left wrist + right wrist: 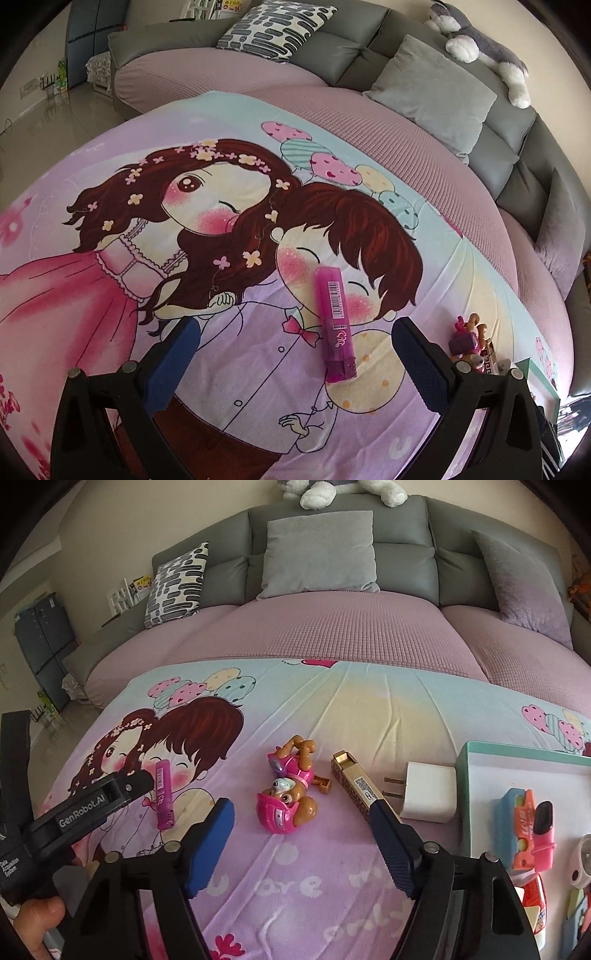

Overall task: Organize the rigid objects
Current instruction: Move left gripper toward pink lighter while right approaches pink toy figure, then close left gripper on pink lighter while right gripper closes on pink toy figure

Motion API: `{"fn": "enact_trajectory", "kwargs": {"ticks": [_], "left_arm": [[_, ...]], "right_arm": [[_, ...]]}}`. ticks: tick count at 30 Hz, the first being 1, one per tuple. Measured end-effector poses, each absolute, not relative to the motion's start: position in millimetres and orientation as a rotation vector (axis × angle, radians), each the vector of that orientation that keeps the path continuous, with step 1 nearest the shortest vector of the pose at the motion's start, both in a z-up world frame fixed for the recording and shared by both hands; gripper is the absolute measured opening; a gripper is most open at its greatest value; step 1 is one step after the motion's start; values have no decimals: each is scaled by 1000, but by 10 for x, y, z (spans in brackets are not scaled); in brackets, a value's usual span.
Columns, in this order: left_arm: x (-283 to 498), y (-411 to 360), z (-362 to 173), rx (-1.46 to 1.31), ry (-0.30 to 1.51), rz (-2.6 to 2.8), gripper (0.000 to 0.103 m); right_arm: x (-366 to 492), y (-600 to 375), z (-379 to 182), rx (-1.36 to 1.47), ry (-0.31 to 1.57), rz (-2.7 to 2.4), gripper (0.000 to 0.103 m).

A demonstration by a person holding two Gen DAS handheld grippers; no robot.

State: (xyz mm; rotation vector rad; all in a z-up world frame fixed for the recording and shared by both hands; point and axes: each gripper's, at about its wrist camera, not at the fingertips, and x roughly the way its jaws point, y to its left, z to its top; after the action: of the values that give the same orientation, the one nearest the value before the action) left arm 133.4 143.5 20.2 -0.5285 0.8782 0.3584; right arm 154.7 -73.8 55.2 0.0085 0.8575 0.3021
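A cartoon-print blanket (pixel 332 709) covers the surface before a grey sofa (pixel 406 554). A teal tray (pixel 463 775) sits at its right edge. Left of the tray: white charger (pixel 428 790), gold lighter (pixel 354 786), pink pup toy (pixel 290 790), magenta tube (pixel 334 325). Left gripper (pixel 295 350) spread, straddling the tube; right gripper (pixel 303 834) spread, empty.
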Motion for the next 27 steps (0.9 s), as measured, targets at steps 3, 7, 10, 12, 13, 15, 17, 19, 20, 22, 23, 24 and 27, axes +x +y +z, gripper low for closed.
{"fn": "enact_trajectory", "kwargs": {"ticks": [3,7,10,12,13,15,17,19,20,22,23,24,27], "left_arm": [[1393,1415,163,-517,892,350,103],[1492,1338,126,-466,919,346,103],[1538,1302,121,-428,925,359,103],[1562,1288,102,-413,936,366,103],[1567,1287,92,-406,941,368,103],[1583,1288,71,-393,952,376,102],[1601,1277,63,-376,960,386,97],[1603,1271,63,-359,967,395,81],[1615,1261,59,-347,970,403,76],[1630,1248,56,-325,977,409,71],[1633,1245,58,-321,977,407,67],[1641,1232,63,-320,977,404,64],[1653,1202,77,-300,979,401,42]], "right_arm": [[1622,-710,474,9,878,296,70],[1688,-698,391,9,897,293,64],[1718,-686,365,17,902,303,63],[1731,-663,357,13,902,304,60],[1738,-652,351,13,902,309,59],[1748,-619,344,11,904,316,57],[1761,-586,332,1,902,319,54],[1782,-562,312,6,907,326,50],[1792,-552,299,8,909,330,49],[1804,-539,276,9,912,329,47],[1808,-538,272,12,911,331,47],[1813,-539,269,15,910,332,47],[1832,-541,257,28,908,335,47]]}}
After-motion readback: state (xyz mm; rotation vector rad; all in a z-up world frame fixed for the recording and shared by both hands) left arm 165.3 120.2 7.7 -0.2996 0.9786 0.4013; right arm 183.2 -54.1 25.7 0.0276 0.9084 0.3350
